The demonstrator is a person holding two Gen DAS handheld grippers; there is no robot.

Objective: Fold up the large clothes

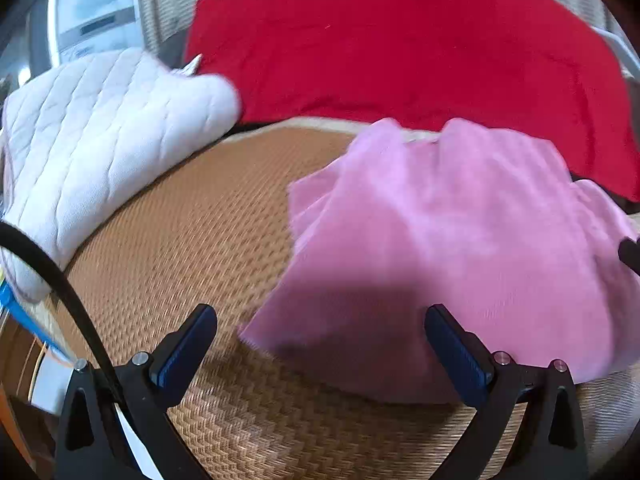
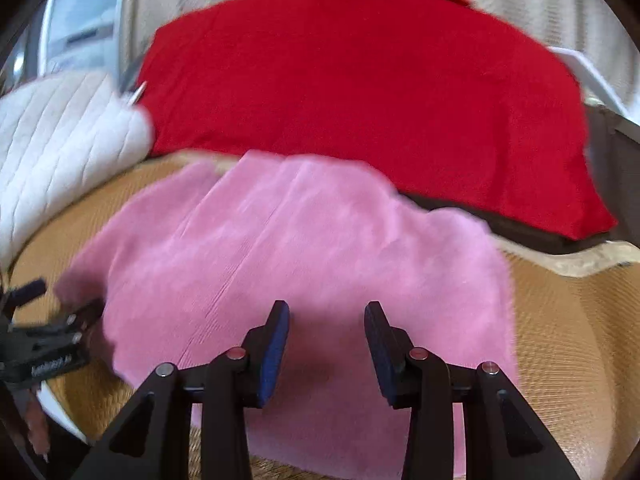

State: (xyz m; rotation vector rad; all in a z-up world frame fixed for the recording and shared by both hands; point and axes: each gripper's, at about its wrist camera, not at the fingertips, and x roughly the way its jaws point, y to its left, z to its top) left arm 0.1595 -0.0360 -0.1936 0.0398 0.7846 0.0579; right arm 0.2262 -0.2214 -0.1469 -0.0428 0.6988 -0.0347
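A pink garment (image 1: 440, 240) lies folded on the woven mat (image 1: 192, 240), spread from the centre to the right in the left wrist view. My left gripper (image 1: 320, 320) hovers at its near left edge, open wide, with nothing between the fingers. In the right wrist view the pink garment (image 2: 288, 248) fills the middle. My right gripper (image 2: 328, 312) hangs just above its near part, jaws partly apart and open, gripping no cloth. The left gripper (image 2: 60, 300) shows at the garment's left edge. A dark tip of the right gripper (image 1: 632, 252) pokes in at the far right.
A red cloth (image 1: 400, 40) covers the back of the bed behind the garment. A white quilted pillow (image 1: 100, 140) lies at the left. A black cable (image 1: 52, 272) crosses the lower left. Bare woven mat (image 2: 572, 340) shows to the garment's right.
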